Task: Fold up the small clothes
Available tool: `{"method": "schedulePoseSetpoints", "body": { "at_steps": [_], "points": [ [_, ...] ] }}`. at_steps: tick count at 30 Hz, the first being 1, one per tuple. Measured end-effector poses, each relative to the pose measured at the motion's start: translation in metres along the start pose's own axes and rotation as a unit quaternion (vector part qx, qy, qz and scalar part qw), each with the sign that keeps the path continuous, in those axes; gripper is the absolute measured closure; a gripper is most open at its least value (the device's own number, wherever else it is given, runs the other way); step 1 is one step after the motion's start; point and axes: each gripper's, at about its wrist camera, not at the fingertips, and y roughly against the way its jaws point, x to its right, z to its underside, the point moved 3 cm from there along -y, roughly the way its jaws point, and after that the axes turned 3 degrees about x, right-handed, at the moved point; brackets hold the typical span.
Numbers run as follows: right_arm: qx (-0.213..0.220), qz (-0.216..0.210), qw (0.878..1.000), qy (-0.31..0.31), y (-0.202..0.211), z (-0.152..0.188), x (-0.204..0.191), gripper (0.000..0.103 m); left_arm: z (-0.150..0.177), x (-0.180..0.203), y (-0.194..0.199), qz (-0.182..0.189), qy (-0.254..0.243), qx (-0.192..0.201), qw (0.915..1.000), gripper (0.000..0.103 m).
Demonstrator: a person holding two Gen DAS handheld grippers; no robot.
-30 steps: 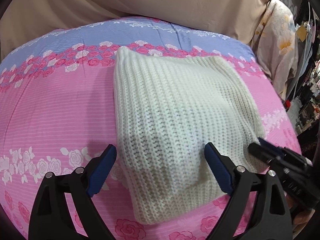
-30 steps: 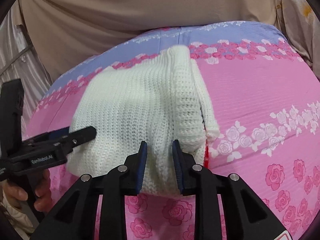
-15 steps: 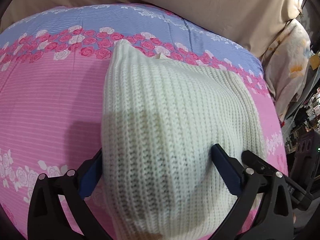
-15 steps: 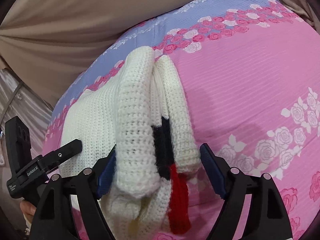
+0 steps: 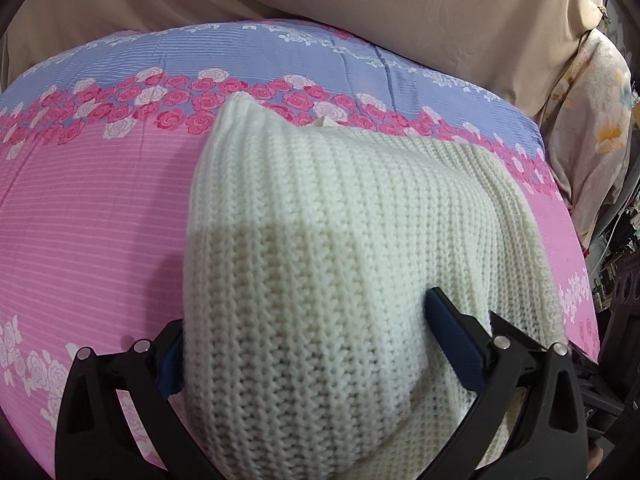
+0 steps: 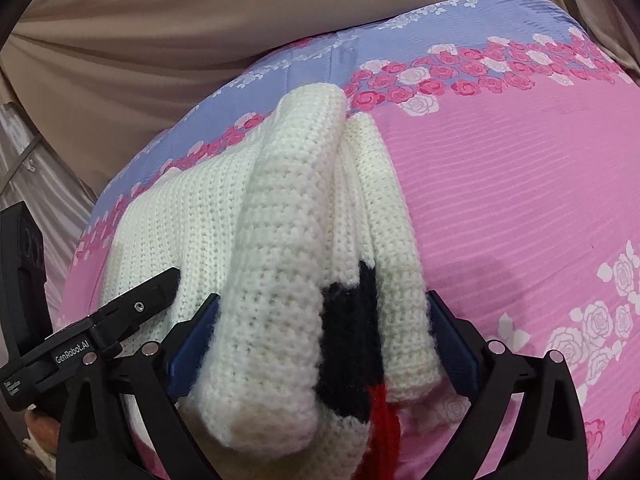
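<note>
Right now your folded white knit sweater [image 5: 320, 264] lies on the pink rose-print bedspread [image 5: 88, 216], its long axis running from your grippers toward the blue band of the spread [image 5: 280, 56] at the far edge. Your left gripper [image 5: 308, 344] is tipped steeply down over the near end, jaws spread wide, with the knit bulging up between the blue pads (the left pad is half hidden behind the fabric, so you cannot tell whether it touches). Your right gripper [image 6: 320, 336] points down the same way; its jaws have just been opening and now stand wide, straddling the thick rolled edge without clamping it. Only the right wrist view shows the black and red patch [image 6: 352, 344] in the fold, and the left gripper's finger [image 6: 140, 304] resting on the knit.
</note>
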Motion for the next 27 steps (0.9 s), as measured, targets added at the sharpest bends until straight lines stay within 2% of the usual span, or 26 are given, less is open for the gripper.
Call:
{"method": "schedulePoseSetpoints", "body": {
  "at_steps": [11,13,15,16,17,20,21,25,27],
  "points": [
    [0.005,-0.001,1.000,0.010,-0.005,-0.008,-0.007,0.008,-0.002,-0.005,-0.009,0.021,0.017,-0.003,0.9996,0.005],
    [0.006,-0.003,1.000,0.008,-0.005,-0.008,-0.007,0.014,-0.003,-0.005,-0.009,0.023,0.017,-0.005,0.9996,0.005],
    [0.005,-0.015,1.000,0.005,-0.003,-0.008,-0.009,0.033,-0.003,-0.005,-0.008,0.029,0.017,-0.012,0.9994,0.005],
    [0.006,-0.018,1.000,0.003,-0.001,-0.008,-0.010,0.037,-0.003,-0.004,-0.006,0.036,0.014,-0.018,0.9991,0.005],
    [0.010,-0.016,1.000,0.005,0.002,-0.007,-0.013,0.046,-0.004,-0.002,-0.004,0.040,0.007,-0.020,0.9990,0.005],
    [0.024,-0.006,1.000,0.010,0.012,-0.005,-0.020,0.060,-0.003,0.008,0.009,0.052,-0.031,-0.018,0.9980,0.015],
    [0.028,0.005,1.000,0.011,0.016,-0.004,-0.022,0.062,-0.003,0.011,0.014,0.055,-0.043,-0.016,0.9975,0.021],
    [0.041,0.009,0.999,0.009,0.030,0.000,-0.029,0.066,-0.003,0.019,0.036,0.072,-0.073,-0.001,0.9947,0.044],
    [0.050,0.007,0.999,0.010,0.042,0.003,-0.033,0.067,-0.004,0.022,0.048,0.092,-0.080,0.003,0.9925,0.049]
  ]
}}
